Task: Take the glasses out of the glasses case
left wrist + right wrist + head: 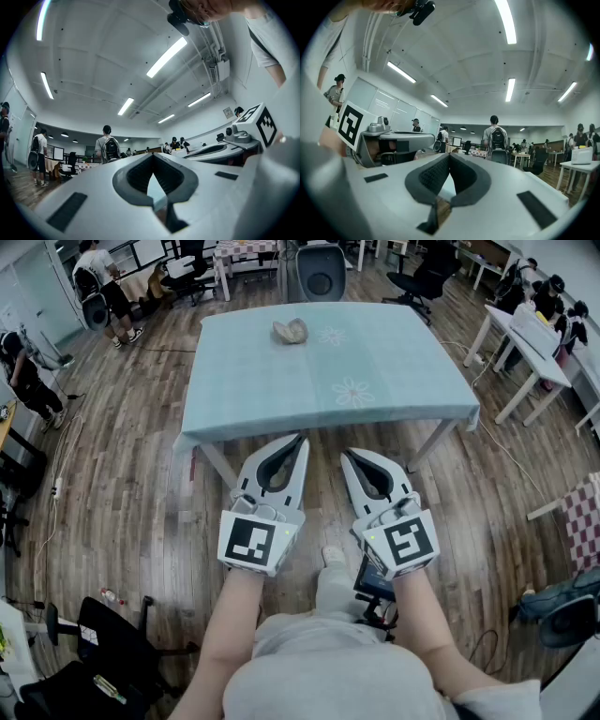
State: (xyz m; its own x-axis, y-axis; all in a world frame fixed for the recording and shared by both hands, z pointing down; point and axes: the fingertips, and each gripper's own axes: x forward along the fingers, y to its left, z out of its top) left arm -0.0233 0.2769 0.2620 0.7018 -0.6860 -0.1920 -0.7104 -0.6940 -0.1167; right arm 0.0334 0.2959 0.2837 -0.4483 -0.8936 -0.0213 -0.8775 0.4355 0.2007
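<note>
Wood-floored office, one blue-clothed table (403,371), one glasses case (291,331) on it, left tongs (302,439) and right tongs (346,455) both closed, empty

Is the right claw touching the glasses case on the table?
Apart. In the head view the glasses case lies far up the table, while the right claw hangs short of its near edge.

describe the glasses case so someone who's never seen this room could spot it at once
Look at the big table with the pale blue cloth. The glasses case lies alone near its far edge, a little left of centre. It is a small beige rounded lump, the only raised thing there; the white flowers nearby are just printed on the cloth.
</note>
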